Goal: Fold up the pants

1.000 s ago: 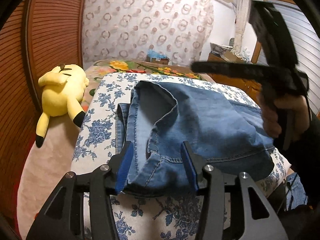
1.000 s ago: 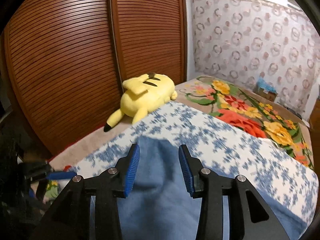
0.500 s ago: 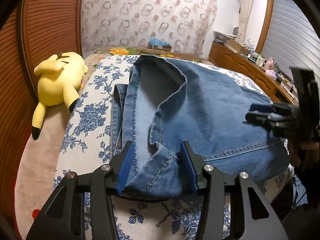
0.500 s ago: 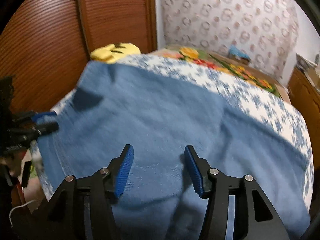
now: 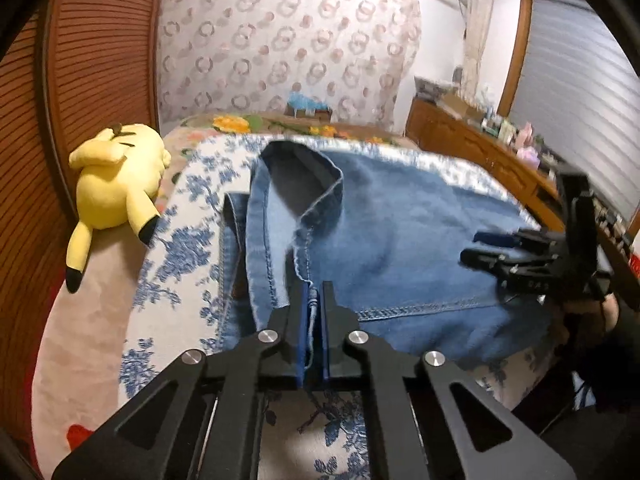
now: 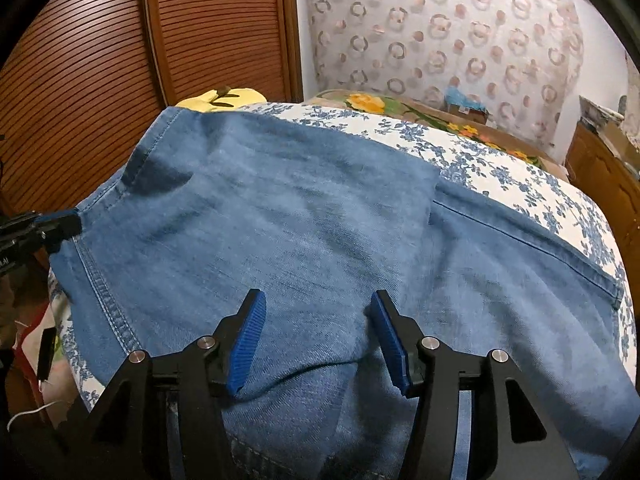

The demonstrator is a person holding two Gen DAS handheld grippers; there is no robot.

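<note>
We are in a home bedroom: a bed (image 5: pixel 168 264) under a blue-flowered cover, a yellow plush toy (image 5: pixel 116 184) beside slatted wooden wardrobe doors (image 6: pixel 100 60), a patterned curtain (image 5: pixel 280 40), and a cluttered wooden dresser (image 5: pixel 472 148).

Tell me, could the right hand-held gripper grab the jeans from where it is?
Probably yes. The right hand-held gripper hangs open right above the jeans, with nothing between its fingers and the cloth.
</note>
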